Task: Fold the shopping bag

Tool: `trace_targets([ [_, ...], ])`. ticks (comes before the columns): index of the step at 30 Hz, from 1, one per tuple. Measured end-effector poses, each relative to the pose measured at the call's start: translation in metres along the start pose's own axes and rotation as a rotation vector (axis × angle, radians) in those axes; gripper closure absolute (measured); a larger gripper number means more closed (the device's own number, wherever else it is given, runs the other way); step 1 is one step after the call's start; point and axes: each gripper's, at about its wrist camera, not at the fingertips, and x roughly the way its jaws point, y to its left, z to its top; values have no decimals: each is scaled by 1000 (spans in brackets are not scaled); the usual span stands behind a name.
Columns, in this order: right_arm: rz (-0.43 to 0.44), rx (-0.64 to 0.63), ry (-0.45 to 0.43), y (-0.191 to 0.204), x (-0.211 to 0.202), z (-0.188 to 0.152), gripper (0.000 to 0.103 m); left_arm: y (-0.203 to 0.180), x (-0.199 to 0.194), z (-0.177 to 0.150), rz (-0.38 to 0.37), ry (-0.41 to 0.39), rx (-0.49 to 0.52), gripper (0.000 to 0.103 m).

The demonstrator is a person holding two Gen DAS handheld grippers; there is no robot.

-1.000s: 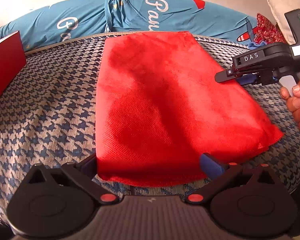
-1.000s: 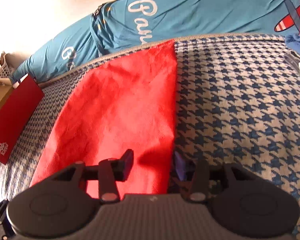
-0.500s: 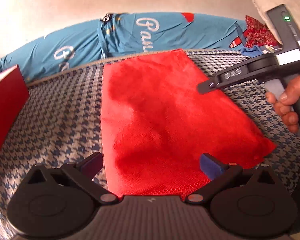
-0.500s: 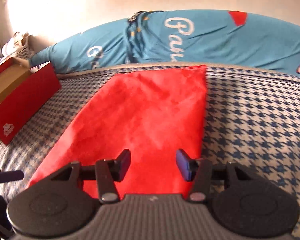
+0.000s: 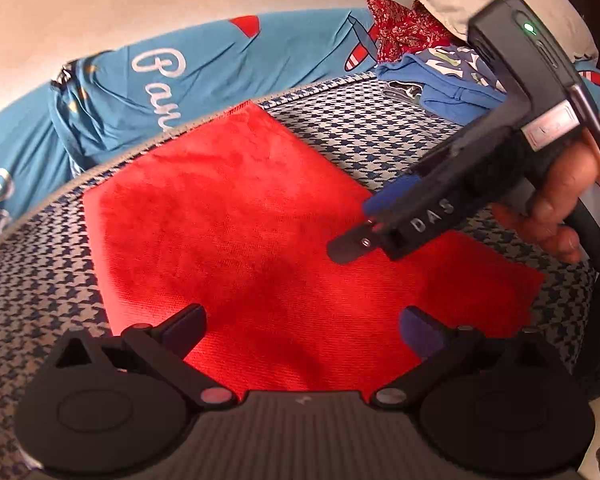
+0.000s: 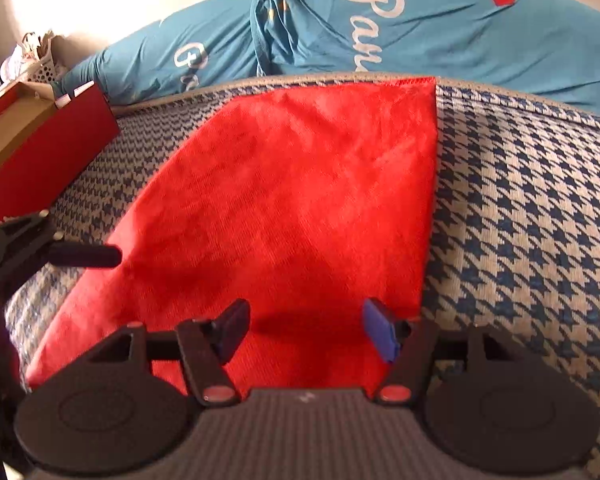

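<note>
Both grippers have swung in over the flat red non-woven fabric shopping bag (image 6: 292, 208), and the right gripper (image 6: 306, 330) has just been opening its jaws, with nothing pinched between them. Its 2 blue pads (image 6: 380, 334) stand apart above the bag's near end, close to the right-hand edge. The left gripper (image 5: 300, 328) hangs with jaws wide and empty over the near edge. This bag lies spread on the blue-and-white houndstooth bed cover (image 6: 520, 220), its far hem at the cover's back edge. It looks light, limp and thin, likely to slide and crease, so a corner or hem pinch through all layers seems best.
</note>
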Motion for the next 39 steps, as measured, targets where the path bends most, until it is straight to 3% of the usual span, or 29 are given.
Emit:
trace_targets([
  [3,-16,-47,0,6,0,-1,37,7,14,-10,24,49,-41,0],
  [5,-31,-62,0,8,0,-1,37,10,15,-17,21,32,-95,0],
  [12,-112,-18,-10,-1,-3,4,36,10,13,-21,27,33,-95,0],
  [14,-143,-3,-13,-3,-3,5,29,10,13,-21,30,45,-94,0],
  [17,-158,-9,-18,-3,-1,5,29,13,11,-18,23,62,-95,0],
  [21,-227,-69,-119,5,-16,15,29,19,1,-9,6,35,-110,0],
  [26,-130,-61,-168,12,-20,32,30,34,1,7,40,-35,-167,0],
  [30,-123,-166,-163,29,-2,53,32,42,14,17,44,-39,-160,0],
  [36,-49,-125,-172,26,18,85,31,44,30,22,53,-56,-123,0],
  [39,-77,-127,-217,23,27,102,31,43,41,22,88,-19,-128,0],
])
